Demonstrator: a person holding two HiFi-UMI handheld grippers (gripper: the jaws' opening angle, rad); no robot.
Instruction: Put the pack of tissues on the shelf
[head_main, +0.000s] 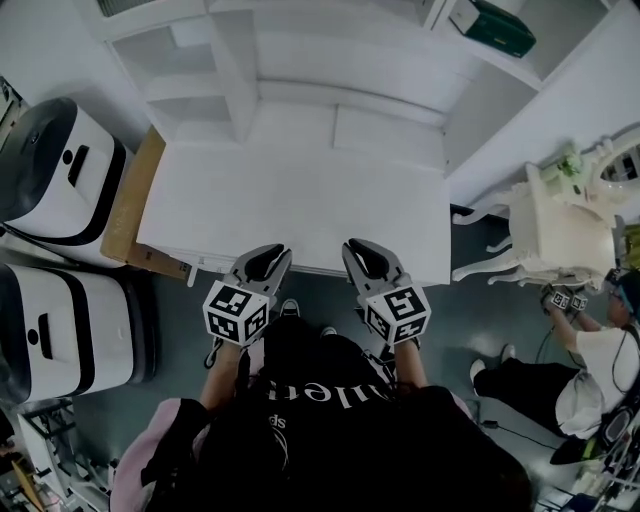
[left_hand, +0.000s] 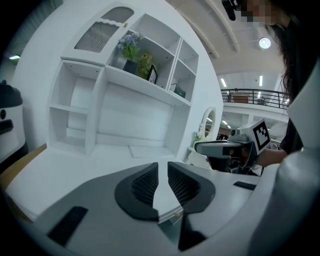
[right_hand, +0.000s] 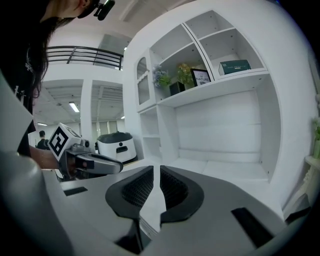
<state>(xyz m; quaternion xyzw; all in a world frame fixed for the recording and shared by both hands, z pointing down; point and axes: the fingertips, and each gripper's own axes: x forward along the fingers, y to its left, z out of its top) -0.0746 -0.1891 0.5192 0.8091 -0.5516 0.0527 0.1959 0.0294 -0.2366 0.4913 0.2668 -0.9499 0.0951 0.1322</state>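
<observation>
**Tissues on the shelf, both tongs shut and empty**

We're at the near edge of the white tabletop, and the two tools sit side by side just over that edge. The left tongs are pinched together. Only a thin sliver shows between the ribbed pads, and nothing sits in it. The right tongs match them, with the pads all but meeting and nothing held. In the head view the two marker cubes sit close to the person's chest, with both tools pointing at the white unit at the back of the tabletop.

Now look up to the shelf. The pack of tissues, green, lies flat in the right-hand compartment, well apart from both tongs. In the head view it shows as a green shape at the top right. The neighbouring compartment to its left holds a framed picture, and a couple of potted plants stand beside the frame.

Left of the tabletop, two rounded white-and-black machines stand on the floor, and a brown board lies against the tabletop's left side. Off to the right stands an ornate white chair. Past it another person in a white top is down low on the floor.
</observation>
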